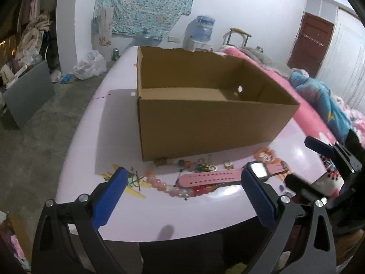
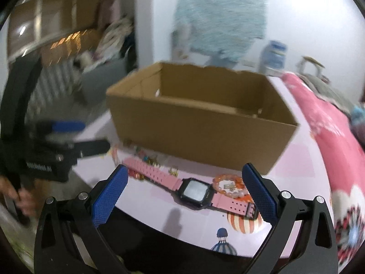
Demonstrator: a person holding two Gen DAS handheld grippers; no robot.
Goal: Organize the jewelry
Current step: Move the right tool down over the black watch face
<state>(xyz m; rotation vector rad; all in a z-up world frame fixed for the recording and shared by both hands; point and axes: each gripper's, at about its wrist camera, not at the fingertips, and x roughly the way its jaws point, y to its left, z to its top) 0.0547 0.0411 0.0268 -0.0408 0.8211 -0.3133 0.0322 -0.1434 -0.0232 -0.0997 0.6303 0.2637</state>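
Observation:
An open brown cardboard box [image 1: 205, 118] stands on the pink table [image 1: 118, 123]; it also shows in the right wrist view [image 2: 200, 132]. In front of it lie a pink watch [image 1: 216, 175] with a square dark face [image 2: 194, 190], a pink bead bracelet [image 1: 159, 183], an orange bead bracelet [image 2: 228, 186] and small earrings [image 1: 206, 167]. My left gripper [image 1: 183, 180] is open and empty, above the table's near edge before the jewelry. My right gripper [image 2: 184, 178] is open and empty, fingers either side of the watch, above it.
A pink and blue quilt [image 1: 319, 96] lies along the table's right side. A grey panel [image 1: 27, 91] and bags sit on the floor at the left. A water dispenser [image 1: 200, 29] stands at the far wall. The left gripper's body [image 2: 45, 155] shows at the right view's left.

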